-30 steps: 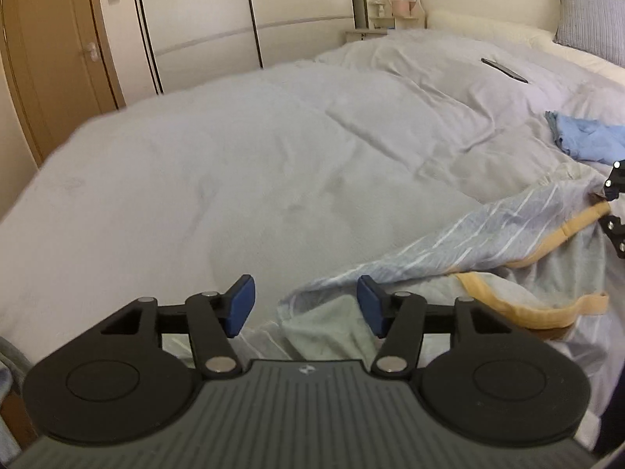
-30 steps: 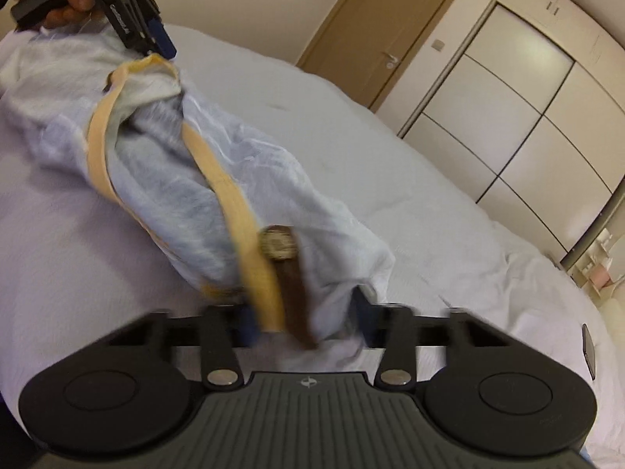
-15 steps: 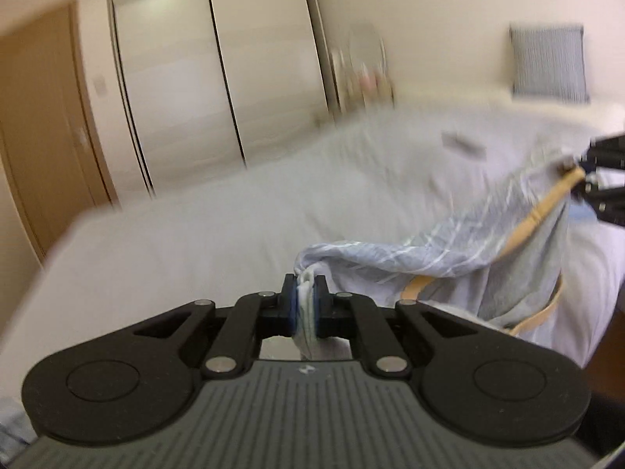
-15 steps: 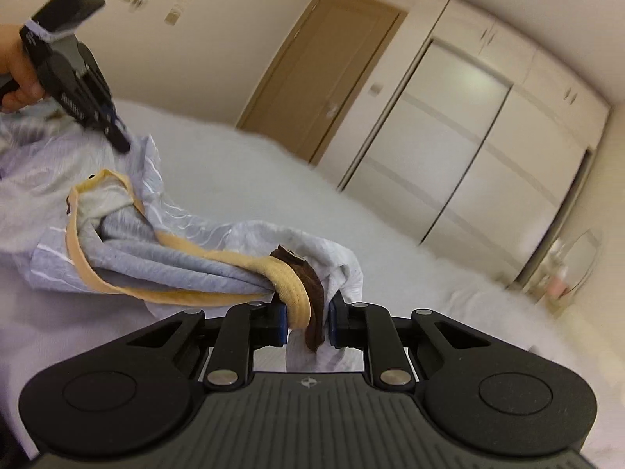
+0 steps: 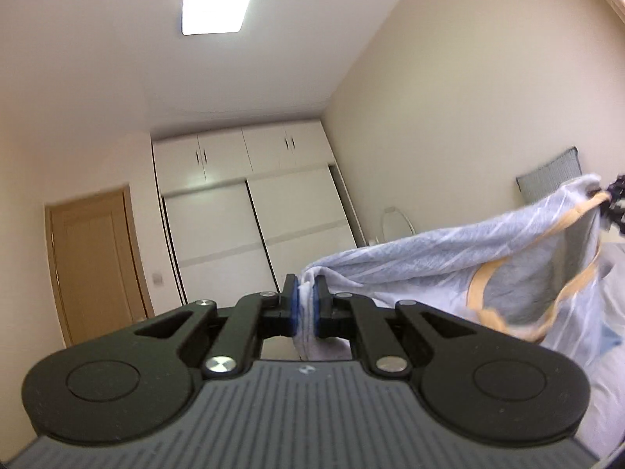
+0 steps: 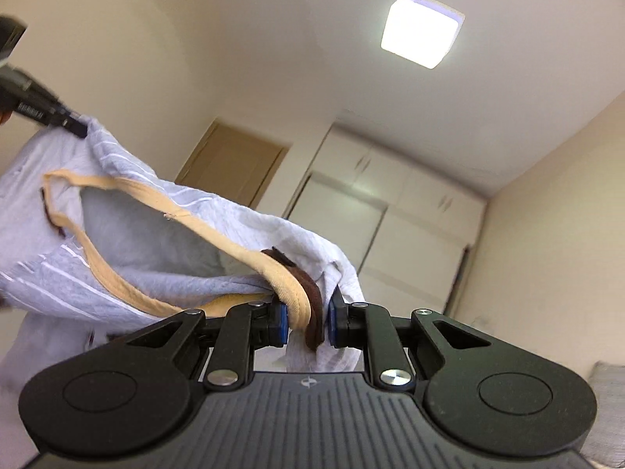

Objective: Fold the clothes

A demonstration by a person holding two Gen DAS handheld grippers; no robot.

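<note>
A light grey striped garment (image 5: 461, 258) with tan trim hangs in the air, stretched between both grippers. My left gripper (image 5: 306, 305) is shut on a bunched edge of its fabric. The other gripper's tip (image 5: 615, 203) shows at the right edge, at the garment's far end. In the right wrist view my right gripper (image 6: 306, 322) is shut on the garment (image 6: 156, 242), pinching the tan band and a brown tab. At the upper left of that view the left gripper (image 6: 76, 127) holds the opposite corner. The lower part of the garment is hidden by the gripper bodies.
A white wardrobe (image 5: 250, 211) and a wooden door (image 5: 93, 258) stand ahead. A ceiling lamp (image 5: 216, 4) is overhead. A grey pillow (image 5: 550, 176) and a bit of the bed (image 5: 601, 391) show at the right, with blue cloth (image 5: 609, 342) beneath the garment.
Both grippers closed on the garment on the bed, then rose and tilted upward, lifting it clear. The views swung from the bedding to the wardrobe, walls and ceiling.
</note>
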